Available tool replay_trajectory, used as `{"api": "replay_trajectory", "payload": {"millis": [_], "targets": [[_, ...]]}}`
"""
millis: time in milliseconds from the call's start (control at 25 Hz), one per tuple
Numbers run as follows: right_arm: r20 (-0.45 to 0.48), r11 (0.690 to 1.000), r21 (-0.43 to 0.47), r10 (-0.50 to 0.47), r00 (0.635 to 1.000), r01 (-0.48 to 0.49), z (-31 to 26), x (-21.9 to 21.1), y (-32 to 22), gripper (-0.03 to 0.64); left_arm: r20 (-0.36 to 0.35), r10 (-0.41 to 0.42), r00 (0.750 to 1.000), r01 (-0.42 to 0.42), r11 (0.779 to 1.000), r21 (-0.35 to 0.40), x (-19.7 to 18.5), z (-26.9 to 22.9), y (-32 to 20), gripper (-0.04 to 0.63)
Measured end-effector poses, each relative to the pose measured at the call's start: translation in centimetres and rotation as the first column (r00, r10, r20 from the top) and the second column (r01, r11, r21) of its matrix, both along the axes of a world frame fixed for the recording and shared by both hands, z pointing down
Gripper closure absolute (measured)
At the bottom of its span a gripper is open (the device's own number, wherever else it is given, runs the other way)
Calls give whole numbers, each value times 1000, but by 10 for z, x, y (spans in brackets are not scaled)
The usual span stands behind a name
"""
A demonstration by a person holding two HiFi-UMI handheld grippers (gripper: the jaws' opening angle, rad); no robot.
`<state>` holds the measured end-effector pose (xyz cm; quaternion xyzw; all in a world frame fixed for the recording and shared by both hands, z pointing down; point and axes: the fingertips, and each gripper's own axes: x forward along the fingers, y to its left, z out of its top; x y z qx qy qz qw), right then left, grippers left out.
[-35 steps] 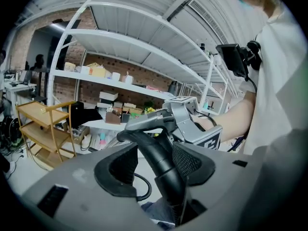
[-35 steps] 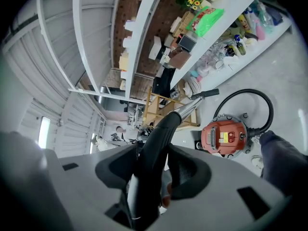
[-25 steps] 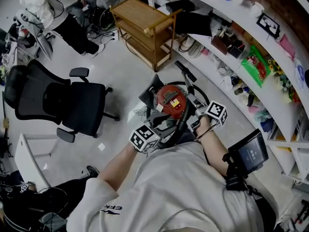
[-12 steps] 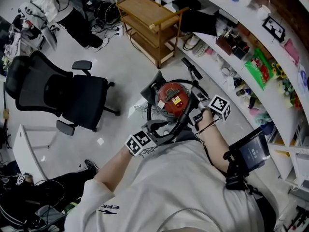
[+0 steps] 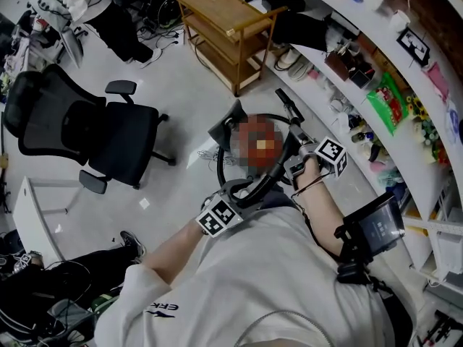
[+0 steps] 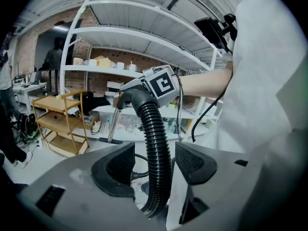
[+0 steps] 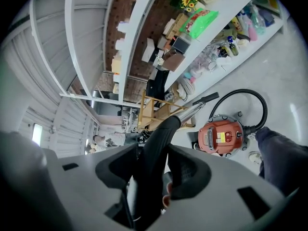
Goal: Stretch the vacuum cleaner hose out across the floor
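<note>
An office chair (image 5: 108, 139) stands at the left, with a wooden trolley (image 5: 217, 27) further back. The left gripper (image 6: 155, 160) has its jaws spread, and the ribbed black hose (image 6: 153, 124) runs loosely between them. The hose also arcs partway around the red vacuum cleaner (image 7: 222, 136) on the floor. The right gripper (image 7: 154, 170) pinches the hose's smooth bent end (image 7: 160, 137). At the right, white shelves (image 5: 340, 22) hold a green packet (image 5: 382, 96) among small goods.

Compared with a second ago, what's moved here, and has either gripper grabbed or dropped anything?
The left gripper slid back along the hose, away from the vacuum; its jaws stand loose around the hose. Nothing taken or released. The right gripper stays clamped on the handle, and the vacuum hasn't moved.
</note>
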<state>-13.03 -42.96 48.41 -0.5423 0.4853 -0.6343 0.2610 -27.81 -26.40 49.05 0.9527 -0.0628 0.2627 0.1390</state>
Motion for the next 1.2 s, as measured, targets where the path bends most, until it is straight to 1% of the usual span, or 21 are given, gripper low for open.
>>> {"api": "replay_trajectory", "payload": {"millis": [80, 200, 320, 520, 640, 760, 880, 960, 1080, 1200], "targets": [[5, 1000, -3, 10, 1000, -10, -1, 0, -1, 423, 10, -21, 1000, 21, 1000, 8, 2, 6, -1, 359], [16, 1000, -3, 19, 1000, -19, -3, 1, -3, 424, 47, -52, 998, 51, 998, 31, 3, 23, -1, 359], [16, 1000, 4, 25, 1000, -25, -7, 0, -4, 424, 65, -68, 996, 65, 997, 48, 3, 29, -2, 362], [24, 999, 15, 39, 999, -39, -13, -2, -9, 423, 59, -114, 992, 112, 993, 34, -5, 28, -9, 407], [36, 999, 21, 46, 998, -47, -14, 0, -12, 424, 67, -134, 989, 130, 990, 57, -12, 24, -21, 413], [59, 998, 24, 58, 997, -59, -16, -1, -15, 425, 91, -141, 986, 133, 987, 93, -25, 19, -36, 414], [86, 997, 24, 73, 994, -76, -19, -4, -18, 424, 112, -136, 984, 123, 986, 116, -39, 15, -52, 414], [103, 996, 22, 87, 991, -90, -20, -5, -19, 423, 121, -115, 986, 100, 987, 127, -45, 11, -60, 414], [135, 992, 16, 119, 984, -122, -19, 0, -21, 423, 144, -62, 988, 41, 989, 144, -46, 3, -74, 414], [170, 987, 13, 158, 973, -163, -19, 9, -25, 423, 175, -8, 984, -18, 989, 145, -45, -1, -88, 414]]}}
